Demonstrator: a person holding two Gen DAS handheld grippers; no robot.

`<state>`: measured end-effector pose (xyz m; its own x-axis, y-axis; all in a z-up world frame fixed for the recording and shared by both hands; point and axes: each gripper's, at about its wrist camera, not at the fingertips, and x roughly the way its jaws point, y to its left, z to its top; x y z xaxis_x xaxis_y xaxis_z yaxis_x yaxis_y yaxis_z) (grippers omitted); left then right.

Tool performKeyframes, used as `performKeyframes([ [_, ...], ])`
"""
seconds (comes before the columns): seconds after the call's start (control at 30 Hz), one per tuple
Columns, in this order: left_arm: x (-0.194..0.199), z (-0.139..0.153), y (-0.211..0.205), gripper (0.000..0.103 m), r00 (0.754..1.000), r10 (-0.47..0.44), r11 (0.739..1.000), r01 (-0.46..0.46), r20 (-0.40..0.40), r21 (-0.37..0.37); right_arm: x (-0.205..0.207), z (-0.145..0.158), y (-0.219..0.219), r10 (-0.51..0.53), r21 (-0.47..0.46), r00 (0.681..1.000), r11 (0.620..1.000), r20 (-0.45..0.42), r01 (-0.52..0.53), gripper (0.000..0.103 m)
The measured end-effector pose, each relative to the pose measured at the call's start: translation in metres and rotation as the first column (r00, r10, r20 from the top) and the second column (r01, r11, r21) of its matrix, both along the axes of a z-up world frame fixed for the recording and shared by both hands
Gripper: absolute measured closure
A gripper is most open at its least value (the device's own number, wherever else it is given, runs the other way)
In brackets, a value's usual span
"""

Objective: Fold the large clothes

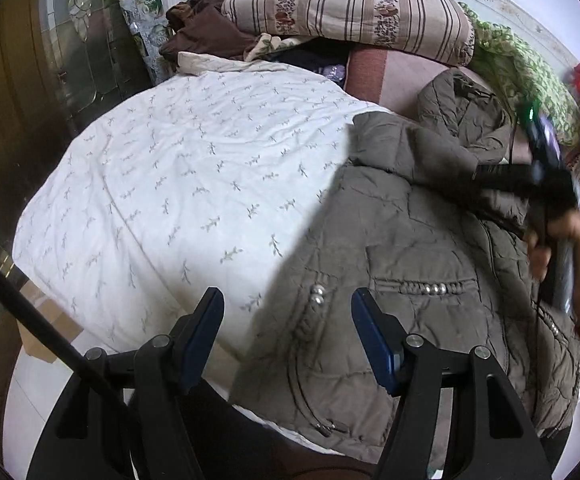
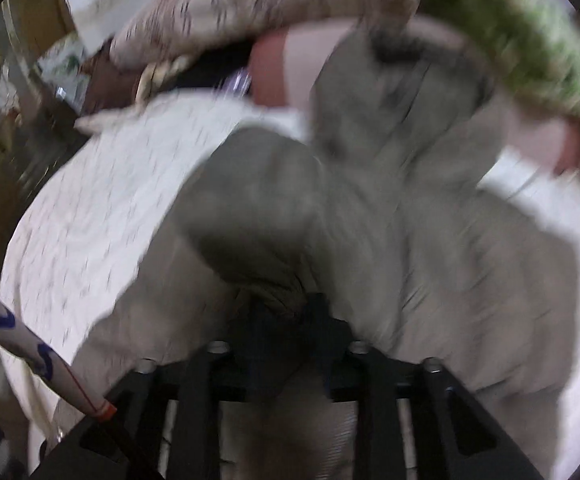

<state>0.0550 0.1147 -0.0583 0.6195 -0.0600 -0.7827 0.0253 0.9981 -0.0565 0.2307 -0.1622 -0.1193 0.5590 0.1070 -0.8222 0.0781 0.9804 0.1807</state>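
A quilted olive-brown jacket [image 1: 422, 248] lies spread on the bed, over a white coverlet [image 1: 170, 184] printed with small sprigs. It takes up the near right part of the bed, its front up and the beaded pocket trim showing. One sleeve is laid across the chest, likely so the bulky garment narrows before it is folded lengthwise.

The left tool [image 1: 288, 336] hangs above the jacket's near edge with its blue pads well apart and nothing between them. It seems to be waiting there, ready to take the hem or side once the sleeve is settled.

The right tool [image 2: 282, 320] is at the sleeve. From the left wrist camera it appears as a blurred dark shape held by a hand [image 1: 570, 248] over the jacket's right side. In its own blurred view a bunch of the fabric sits between the fingers — whether the pads press on it or have just let go I cannot tell.

Behind the jacket, a striped floral pillow [image 1: 350, 8] and a green-patterned cloth [image 1: 530, 68] are pushed to the head of the bed, leaving the middle for folding.
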Motion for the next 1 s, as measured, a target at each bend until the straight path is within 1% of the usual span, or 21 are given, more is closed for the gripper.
performKeyframes([
  [0.07, 0.009, 0.002, -0.003, 0.038, 1.000, -0.009, 1.000, 0.009, 0.001, 0.000, -0.013, -0.005, 0.002, 0.004, 0.000, 1.000, 1.000, 0.014, -0.004, 0.047],
  [0.13, 0.021, 0.002, -0.010, 0.037, 0.999, -0.032, 0.999, 0.032, -0.004, -0.011, -0.022, 0.001, -0.001, 0.009, -0.011, 0.999, 1.000, 0.031, -0.008, 0.038],
  [0.17, 0.029, 0.003, -0.017, 0.037, 0.999, -0.050, 0.999, 0.050, -0.007, -0.020, -0.031, 0.006, -0.007, 0.009, -0.029, 0.999, 1.000, 0.047, -0.008, 0.036],
  [0.3, 0.067, 0.009, -0.051, 0.037, 0.991, -0.132, 0.990, 0.133, 0.012, -0.046, -0.058, 0.023, -0.033, -0.011, -0.108, 0.996, 0.994, 0.086, 0.021, 0.035],
  [0.4, 0.110, 0.009, -0.087, 0.034, 0.981, -0.194, 0.979, 0.195, 0.022, -0.063, -0.078, 0.030, -0.065, -0.057, -0.102, 0.993, 0.992, 0.101, 0.068, 0.035],
  [0.43, 0.127, 0.006, -0.100, 0.034, 0.976, -0.215, 0.973, 0.216, 0.017, -0.084, -0.082, 0.031, -0.073, -0.072, -0.097, 0.992, 0.992, 0.104, 0.082, 0.035],
  [0.47, 0.141, 0.003, -0.110, 0.034, 0.973, -0.231, 0.968, 0.231, 0.005, -0.098, -0.091, 0.033, -0.085, -0.092, -0.088, 0.990, 0.991, 0.108, 0.102, 0.035],
  [0.53, 0.178, -0.010, -0.135, 0.034, 0.964, -0.264, 0.958, 0.257, -0.043, -0.131, -0.106, 0.034, -0.107, -0.133, -0.077, 0.985, 0.987, 0.112, 0.142, 0.035],
  [0.6, 0.209, -0.024, -0.156, 0.034, 0.952, -0.295, 0.948, 0.282, -0.082, -0.147, -0.116, 0.033, -0.126, -0.167, -0.071, 0.980, 0.982, 0.110, 0.176, 0.035],
  [0.67, 0.239, -0.043, -0.178, 0.034, 0.944, -0.304, 0.949, 0.288, -0.126, -0.133, -0.121, 0.030, -0.142, -0.197, -0.079, 0.975, 0.975, 0.103, 0.206, 0.035],
  [0.7, 0.248, -0.050, -0.184, 0.034, 0.942, -0.306, 0.948, 0.288, -0.140, -0.134, -0.122, 0.029, -0.149, -0.208, -0.086, 0.973, 0.973, 0.098, 0.216, 0.035],
  [0.77, 0.267, -0.068, -0.197, 0.035, 0.934, -0.301, 0.950, 0.276, -0.194, -0.144, -0.122, 0.027, -0.159, -0.225, -0.100, 0.970, 0.967, 0.089, 0.233, 0.035],
  [0.8, 0.271, -0.071, -0.198, 0.050, 0.930, -0.302, 0.949, 0.272, -0.210, -0.159, -0.121, 0.026, -0.165, -0.233, -0.103, 0.968, 0.965, 0.088, 0.242, 0.035],
  [0.83, 0.275, -0.071, -0.201, 0.075, 0.920, -0.322, 0.939, 0.281, -0.224, -0.197, -0.120, 0.026, -0.168, -0.239, -0.103, 0.967, 0.963, 0.088, 0.248, 0.035],
  [0.87, 0.278, -0.065, -0.202, 0.075, 0.919, -0.320, 0.941, 0.279, -0.231, -0.193, -0.118, 0.027, -0.173, -0.243, -0.099, 0.966, 0.963, 0.084, 0.251, 0.035],
  [0.9, 0.279, -0.056, -0.203, 0.080, 0.924, -0.318, 0.942, 0.282, -0.212, -0.184, -0.115, 0.029, -0.176, -0.248, -0.094, 0.964, 0.962, 0.093, 0.256, 0.035],
  [0.93, 0.279, -0.045, -0.201, 0.083, 0.931, -0.321, 0.940, 0.291, -0.175, -0.176, -0.111, 0.030, -0.178, -0.249, -0.090, 0.963, 0.962, 0.100, 0.258, 0.035],
  [1.0, 0.280, -0.032, -0.193, 0.084, 0.943, -0.301, 0.947, 0.278, -0.140, -0.162, -0.100, 0.034, -0.180, -0.251, -0.079, 0.961, 0.962, 0.118, 0.261, 0.035],
])
